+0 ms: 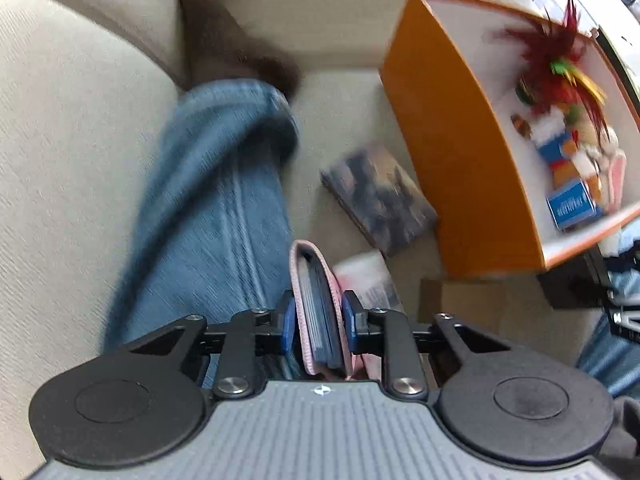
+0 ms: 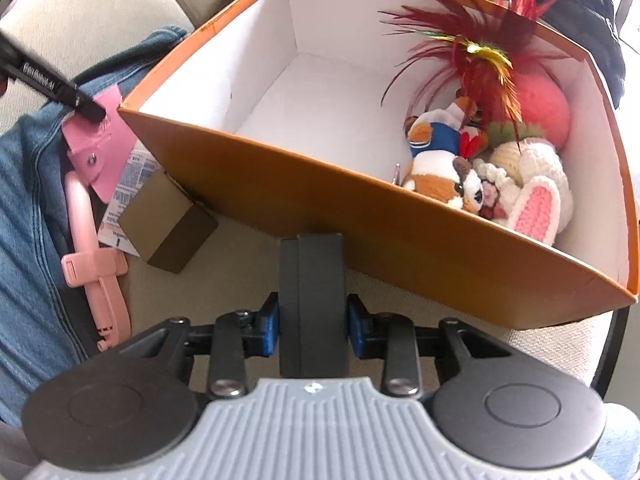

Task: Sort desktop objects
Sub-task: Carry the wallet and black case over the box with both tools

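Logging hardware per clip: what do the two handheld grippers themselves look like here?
Both match. The left gripper and right gripper each have a grey ribbed body with a small round logo, two black round discs, black linkage arms with silver bolts, and blue finger mounts. No cables or sleeves show. White lettering marks the left one's black arm in the right view.

the orange box (image 2: 360,204) looks like smooth matt cardboard, white inside. the sofa (image 1: 80,160) is rough woven cloth. the jeans (image 1: 208,200) are blue denim with stitched seams. the pink case (image 1: 316,308) in the left gripper (image 1: 319,322) looks like soft grainy leather. the bunny (image 2: 536,188) is knitted yarn, the toy dog (image 2: 436,168) is fuzzy plush, and the feathers (image 2: 480,48) are wispy. the pink clip (image 2: 96,272) is smooth plastic.
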